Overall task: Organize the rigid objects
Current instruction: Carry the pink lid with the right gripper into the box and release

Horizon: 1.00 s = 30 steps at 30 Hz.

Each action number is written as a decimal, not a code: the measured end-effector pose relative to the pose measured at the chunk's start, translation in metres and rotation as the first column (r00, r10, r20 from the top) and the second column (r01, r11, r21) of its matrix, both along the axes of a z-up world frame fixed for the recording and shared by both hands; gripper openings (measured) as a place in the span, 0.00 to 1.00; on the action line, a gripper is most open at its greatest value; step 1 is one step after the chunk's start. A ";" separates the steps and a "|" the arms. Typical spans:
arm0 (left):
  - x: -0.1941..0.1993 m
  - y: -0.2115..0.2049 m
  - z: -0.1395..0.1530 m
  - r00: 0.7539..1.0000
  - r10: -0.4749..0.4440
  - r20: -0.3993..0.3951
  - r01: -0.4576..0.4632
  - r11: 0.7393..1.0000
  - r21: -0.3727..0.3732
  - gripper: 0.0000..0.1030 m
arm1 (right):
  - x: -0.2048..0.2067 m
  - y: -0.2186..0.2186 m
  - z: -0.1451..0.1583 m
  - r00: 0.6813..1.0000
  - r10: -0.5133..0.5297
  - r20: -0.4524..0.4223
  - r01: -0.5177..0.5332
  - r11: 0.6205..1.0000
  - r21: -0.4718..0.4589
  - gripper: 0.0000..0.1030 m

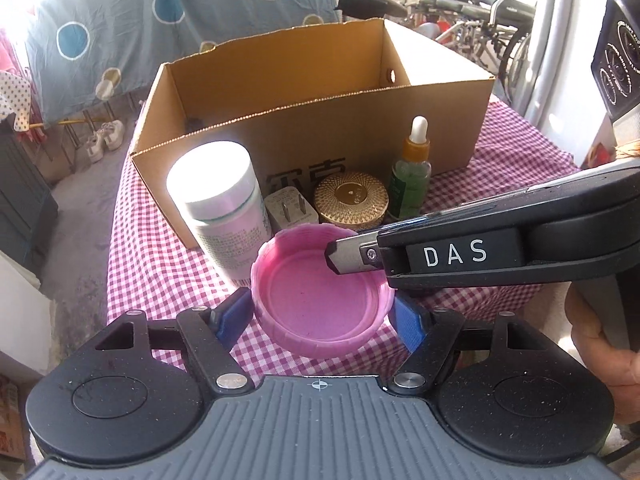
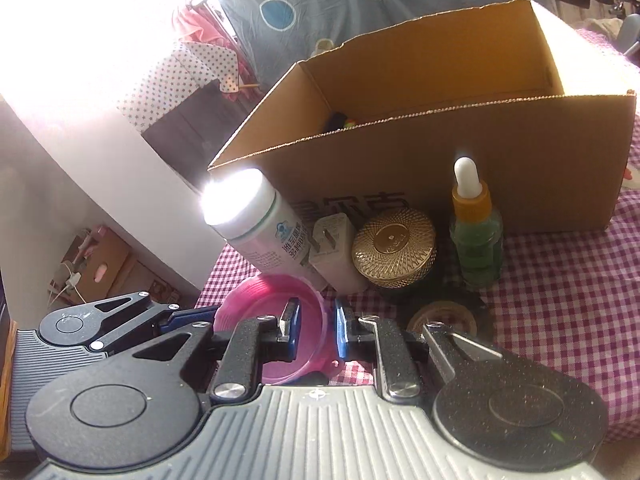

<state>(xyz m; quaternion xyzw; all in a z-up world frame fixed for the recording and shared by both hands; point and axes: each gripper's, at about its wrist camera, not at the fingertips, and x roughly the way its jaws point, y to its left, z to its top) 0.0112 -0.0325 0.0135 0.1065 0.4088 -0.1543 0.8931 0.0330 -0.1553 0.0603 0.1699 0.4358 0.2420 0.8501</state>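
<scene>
A pink plastic lid (image 1: 320, 300) lies upside down on the checked tablecloth. My left gripper (image 1: 322, 320) has its blue pads on both sides of the lid, touching it. My right gripper (image 2: 316, 330) straddles the lid's right rim (image 2: 326, 332), one finger inside, one outside, close to the wall; it comes in from the right in the left wrist view (image 1: 352, 254). Behind stand a white bottle (image 1: 222, 204), a white plug adapter (image 1: 290, 210), a gold round tin (image 1: 351, 199) and a green dropper bottle (image 1: 412, 172), in front of an open cardboard box (image 1: 320, 92).
The table (image 1: 520, 152) has a red and white checked cloth. A tape roll (image 2: 442, 316) lies beside my right gripper. Something small and dark lies inside the box (image 2: 340, 118). A wheelchair (image 1: 480, 20) and hanging blue fabric stand behind the table.
</scene>
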 end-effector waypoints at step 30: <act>0.178 -0.031 0.068 0.990 -0.109 -0.095 0.110 0.994 0.009 0.72 | 0.222 -0.049 0.054 0.968 0.115 -0.223 -0.106 0.993 0.053 0.19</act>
